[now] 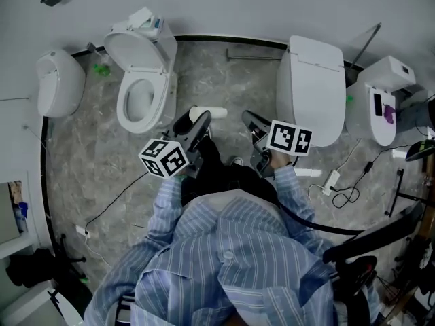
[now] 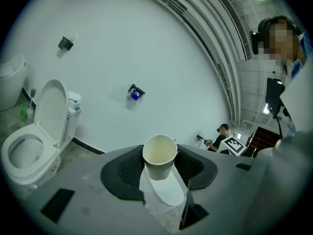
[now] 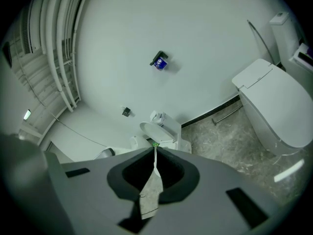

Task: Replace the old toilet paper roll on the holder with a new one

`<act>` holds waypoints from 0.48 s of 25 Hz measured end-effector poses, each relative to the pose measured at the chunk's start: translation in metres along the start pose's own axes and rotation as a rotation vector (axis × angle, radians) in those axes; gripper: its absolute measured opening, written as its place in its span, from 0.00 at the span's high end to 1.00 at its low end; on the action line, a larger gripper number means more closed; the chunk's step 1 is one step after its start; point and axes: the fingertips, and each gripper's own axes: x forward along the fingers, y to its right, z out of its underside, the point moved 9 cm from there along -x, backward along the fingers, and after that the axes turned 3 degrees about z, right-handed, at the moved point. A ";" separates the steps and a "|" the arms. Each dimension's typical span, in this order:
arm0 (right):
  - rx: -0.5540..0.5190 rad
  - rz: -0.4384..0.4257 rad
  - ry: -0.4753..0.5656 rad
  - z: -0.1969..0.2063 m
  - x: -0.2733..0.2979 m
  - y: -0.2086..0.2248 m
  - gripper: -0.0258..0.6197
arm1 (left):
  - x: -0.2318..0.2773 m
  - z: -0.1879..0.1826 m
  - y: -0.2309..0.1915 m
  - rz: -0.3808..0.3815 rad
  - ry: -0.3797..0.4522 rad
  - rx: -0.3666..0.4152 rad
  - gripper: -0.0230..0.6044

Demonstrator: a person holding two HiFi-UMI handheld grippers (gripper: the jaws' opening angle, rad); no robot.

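Note:
A cream cardboard toilet roll tube (image 2: 159,155) with almost no paper on it sits end-on between the pads of my left gripper (image 2: 161,173), which is shut on it. From the head view the same roll (image 1: 212,113) sticks out to the right of the left gripper (image 1: 196,122), above the marble floor. My right gripper (image 1: 250,119) is beside it, and in its own view the right gripper (image 3: 155,153) has its jaws shut with nothing between them. A small blue and black fixture (image 2: 136,93) hangs on the white wall ahead (image 3: 159,62).
An open toilet (image 1: 143,80) stands ahead on the left, a closed toilet (image 1: 312,87) on the right, and another unit (image 1: 380,100) further right. A white wall-hung bowl (image 1: 60,80) is at far left. Cables (image 1: 343,192) trail across the floor. Another person (image 2: 221,136) stands far off.

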 end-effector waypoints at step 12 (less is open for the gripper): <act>-0.009 0.009 0.014 0.009 -0.020 0.006 0.93 | 0.002 0.009 0.015 0.030 -0.003 0.017 0.66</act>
